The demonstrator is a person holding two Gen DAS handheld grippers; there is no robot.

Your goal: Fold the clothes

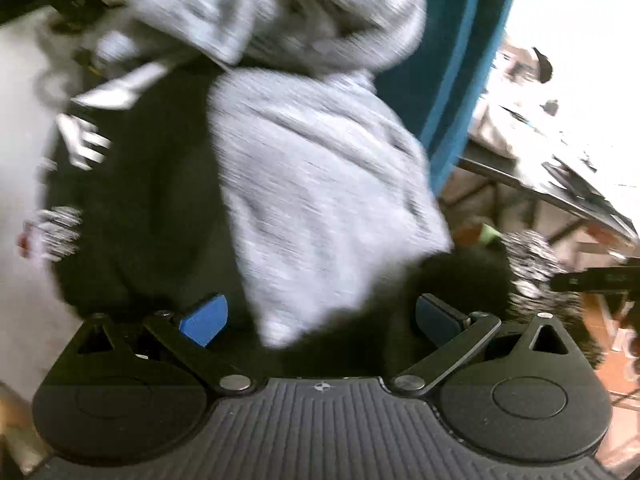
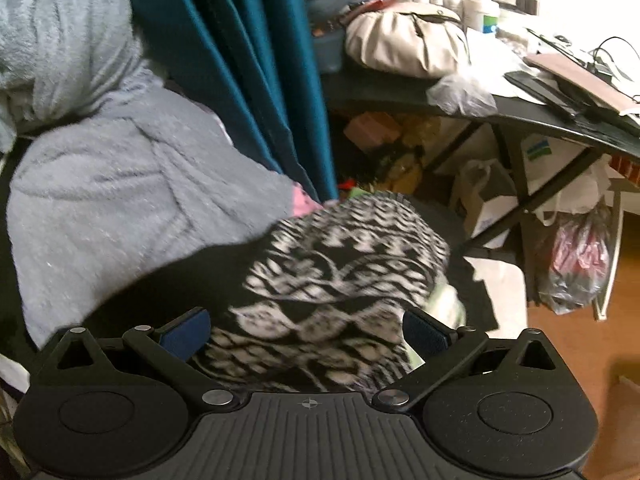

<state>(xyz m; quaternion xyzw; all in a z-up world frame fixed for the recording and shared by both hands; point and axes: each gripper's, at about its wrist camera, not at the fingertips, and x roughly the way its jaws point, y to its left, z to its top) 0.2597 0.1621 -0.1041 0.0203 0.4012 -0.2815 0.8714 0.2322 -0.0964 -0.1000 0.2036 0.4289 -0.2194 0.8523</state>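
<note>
1. Under the black table (image 2: 532, 114) on your right sit the only containers: a white plastic bag (image 2: 486, 196) w/ a pale box in it, and a clear bag (image 2: 576, 264) w/ something red and pink inside; can't tell what
2. On that table top lies a beige bag (image 2: 404, 42), zipped, contents hidden, w/ bottles and papers beside it
3. Your left gripper (image 1: 320, 318) has its jaws spread wide, blue pads apart, nothing pinched; grey fleece garment (image 1: 316, 184) hangs just ahead between them over black cloth (image 1: 160, 208)
4. Your right gripper (image 2: 306, 336) is also spread wide, gripping nothing; black-and-white patterned garment (image 2: 340, 276) lies bunched between and ahead of the pads
5. Grey fleece runs its long axis from near the left gripper up and away, top end rolled into a thick bundle; the left view is motion-blurred
6. Patterned garment's long axis runs from the right gripper up to the right, touching the fleece's lower edge
7. Teal curtain (image 2: 248, 64) hangs behind the fleece; wood floor (image 2: 568, 360) shows at right
</note>
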